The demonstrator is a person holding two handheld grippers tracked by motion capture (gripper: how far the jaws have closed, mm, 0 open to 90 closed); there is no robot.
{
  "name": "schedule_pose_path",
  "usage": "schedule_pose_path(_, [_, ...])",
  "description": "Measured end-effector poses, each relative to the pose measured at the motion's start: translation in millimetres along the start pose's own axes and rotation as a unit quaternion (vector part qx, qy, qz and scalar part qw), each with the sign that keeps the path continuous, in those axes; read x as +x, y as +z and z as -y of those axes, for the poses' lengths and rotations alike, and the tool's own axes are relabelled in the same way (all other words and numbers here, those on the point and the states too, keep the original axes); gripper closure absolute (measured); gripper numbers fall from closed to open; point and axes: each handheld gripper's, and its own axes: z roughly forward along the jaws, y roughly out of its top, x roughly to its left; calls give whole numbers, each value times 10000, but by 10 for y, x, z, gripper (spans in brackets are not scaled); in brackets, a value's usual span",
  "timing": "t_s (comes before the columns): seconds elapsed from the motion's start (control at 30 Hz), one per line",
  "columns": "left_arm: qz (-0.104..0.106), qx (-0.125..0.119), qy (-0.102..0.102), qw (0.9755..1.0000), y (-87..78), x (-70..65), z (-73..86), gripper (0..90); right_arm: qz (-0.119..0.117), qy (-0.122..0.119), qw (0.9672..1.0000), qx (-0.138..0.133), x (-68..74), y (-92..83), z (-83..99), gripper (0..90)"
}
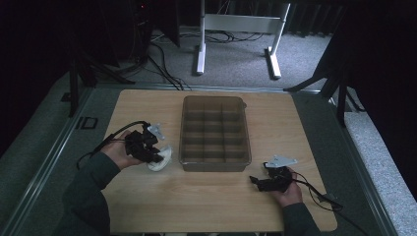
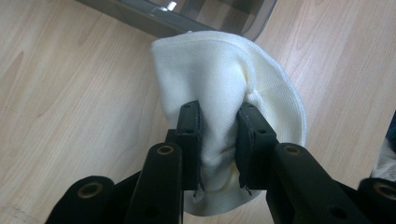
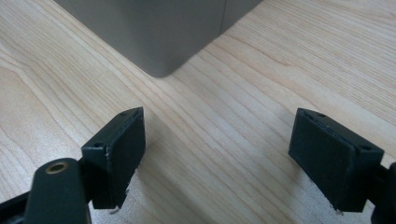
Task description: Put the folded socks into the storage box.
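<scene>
Squarely between left fingers (image 2: 189,135) — white cloth (image 2: 229,88)

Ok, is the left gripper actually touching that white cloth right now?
Touching. The left gripper view shows the left gripper with both jaws pressed into the white cloth, a fold of fabric bunched between them.

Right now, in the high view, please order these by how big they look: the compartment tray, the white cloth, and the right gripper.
1. Compartment tray, clearly the largest.
2. Right gripper, much smaller.
3. White cloth, smallest as seen; the left gripper covers part of it, so its full size is unsure.
</scene>
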Motion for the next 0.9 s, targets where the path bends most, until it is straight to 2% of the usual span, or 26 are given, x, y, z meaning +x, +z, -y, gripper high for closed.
schedule_pose_path(0.9, [1,-75,142,9999,-144,14,-166,736,2,-1,10000,-2,0,0,0,183])
